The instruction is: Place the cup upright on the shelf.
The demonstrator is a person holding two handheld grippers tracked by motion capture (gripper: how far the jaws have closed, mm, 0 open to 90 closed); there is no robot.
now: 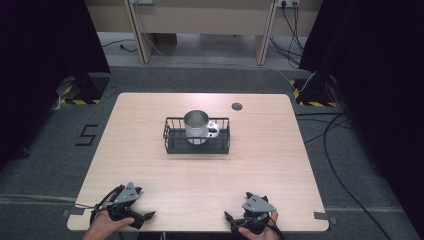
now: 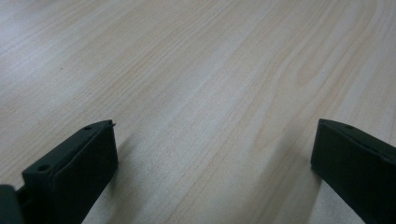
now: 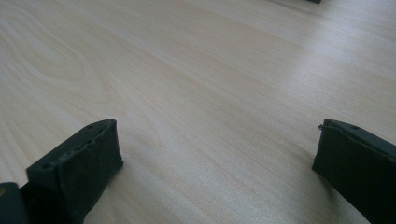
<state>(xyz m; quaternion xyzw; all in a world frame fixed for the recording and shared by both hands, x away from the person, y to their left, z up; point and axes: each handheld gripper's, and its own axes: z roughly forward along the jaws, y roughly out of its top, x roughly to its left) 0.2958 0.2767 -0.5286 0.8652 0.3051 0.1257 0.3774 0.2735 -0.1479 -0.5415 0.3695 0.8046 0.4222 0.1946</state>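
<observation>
A black wire basket (image 1: 197, 143) stands at the middle of the wooden table (image 1: 150, 165). Inside it a shiny metal cup (image 1: 196, 126) stands upright, with a white object (image 1: 214, 129) beside it on the right. My left gripper (image 1: 146, 217) rests at the front left edge, held by a hand, and is open. My right gripper (image 1: 229, 218) rests at the front right edge, also open. In the left gripper view, my left gripper (image 2: 215, 140) shows both jaws wide apart over bare wood. In the right gripper view, my right gripper (image 3: 217, 140) has nothing between its jaws.
A round grey cable port (image 1: 237, 106) sits near the table's far edge. Black curtains hang at both sides. Cables (image 1: 345, 185) lie on the floor to the right. A wooden desk frame (image 1: 200, 20) stands beyond the table.
</observation>
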